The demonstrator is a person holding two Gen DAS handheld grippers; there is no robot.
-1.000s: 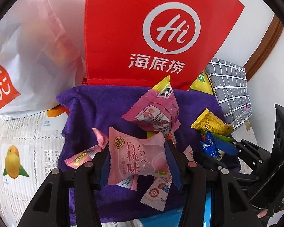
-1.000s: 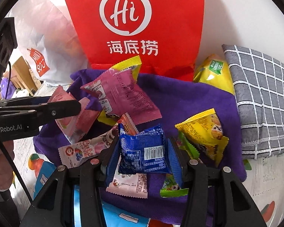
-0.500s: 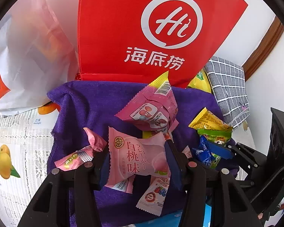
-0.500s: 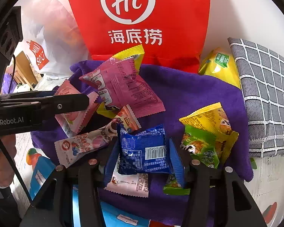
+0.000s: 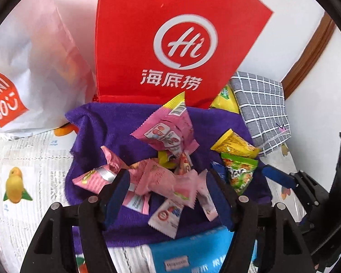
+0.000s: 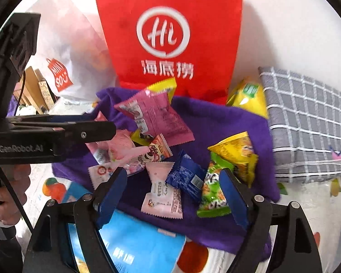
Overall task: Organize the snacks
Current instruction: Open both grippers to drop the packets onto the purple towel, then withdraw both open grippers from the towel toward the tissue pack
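Jaws now parted, crinkly blue packet (image 6: 186,175) dropped (pink packet (image 5: 168,182) too)

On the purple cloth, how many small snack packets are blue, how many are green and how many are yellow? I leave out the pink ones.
blue packet: 1
green packet: 1
yellow packets: 2, one beside the green one, one under the big pink packet
Total: 4
The larger yellow bag behind the cloth is not counted.
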